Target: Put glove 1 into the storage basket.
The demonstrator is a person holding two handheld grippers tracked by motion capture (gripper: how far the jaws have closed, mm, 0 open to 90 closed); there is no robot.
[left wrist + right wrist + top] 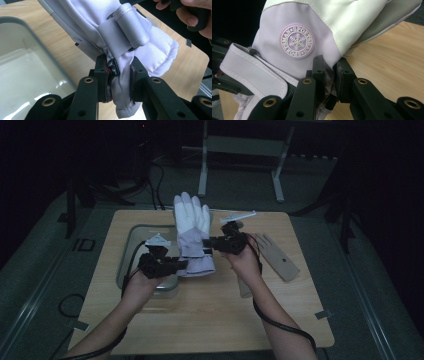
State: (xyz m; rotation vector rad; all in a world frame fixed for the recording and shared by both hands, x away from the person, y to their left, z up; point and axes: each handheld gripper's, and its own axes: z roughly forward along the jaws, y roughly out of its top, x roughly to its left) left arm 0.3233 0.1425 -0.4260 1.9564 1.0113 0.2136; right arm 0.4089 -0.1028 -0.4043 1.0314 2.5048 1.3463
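At frame centre, the padded white-and-lilac ski glove [192,232] points fingers-up, its cuff clamped between left gripper [179,265] and right gripper [210,243].

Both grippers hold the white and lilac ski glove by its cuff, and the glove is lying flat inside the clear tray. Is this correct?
Not quite. Both the left gripper and right gripper do grip the glove at its cuff, but the high view shows it held up between them, fingers pointing up, beside the clear tray, not lying inside it.

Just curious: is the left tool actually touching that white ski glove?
Touching. The left gripper view shows the left tool pinching the ski glove cuff fabric between both jaws.
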